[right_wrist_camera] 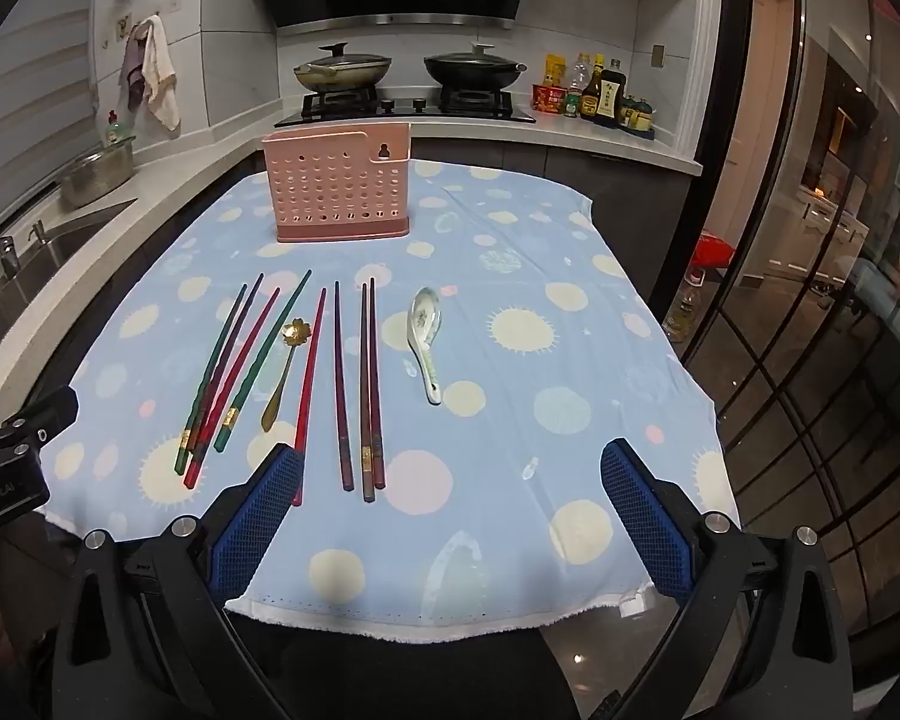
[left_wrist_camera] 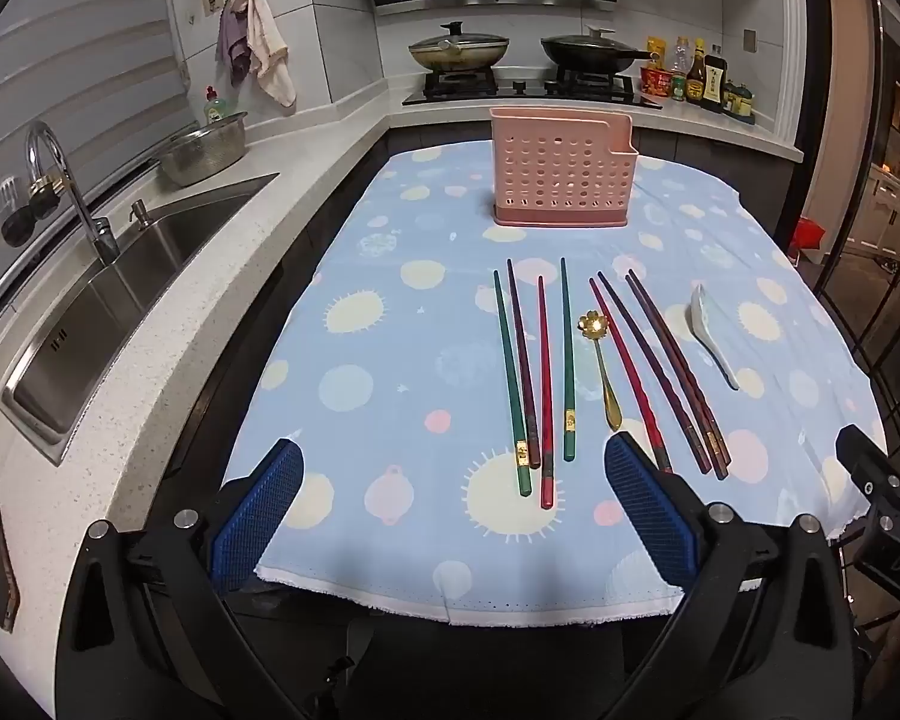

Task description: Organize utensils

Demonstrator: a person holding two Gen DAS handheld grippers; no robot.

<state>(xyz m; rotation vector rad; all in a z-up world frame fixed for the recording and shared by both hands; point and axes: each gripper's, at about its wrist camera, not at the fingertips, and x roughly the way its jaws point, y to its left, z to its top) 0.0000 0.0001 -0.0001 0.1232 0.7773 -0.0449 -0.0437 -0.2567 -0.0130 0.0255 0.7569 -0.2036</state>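
Observation:
A pink perforated utensil holder (left_wrist_camera: 563, 175) (right_wrist_camera: 339, 189) stands upright at the far end of the table. Several coloured chopsticks (left_wrist_camera: 543, 378) (right_wrist_camera: 339, 384) lie side by side in front of it, green, red, purple and brown. A small gold spoon (left_wrist_camera: 603, 369) (right_wrist_camera: 285, 366) lies among them. A white ceramic spoon (left_wrist_camera: 713, 333) (right_wrist_camera: 426, 339) lies to their right. My left gripper (left_wrist_camera: 453, 480) is open and empty over the near table edge, below the chopsticks' handle ends. My right gripper (right_wrist_camera: 450, 483) is open and empty, with its left finger beside a red chopstick's end.
A blue dotted cloth (left_wrist_camera: 378, 360) (right_wrist_camera: 510, 420) covers the table. A sink (left_wrist_camera: 120, 294) with a tap and a steel bowl (left_wrist_camera: 204, 147) are on the counter at left. A stove with two pans (right_wrist_camera: 408, 75) and sauce bottles stands behind. A glass door (right_wrist_camera: 810, 360) is at right.

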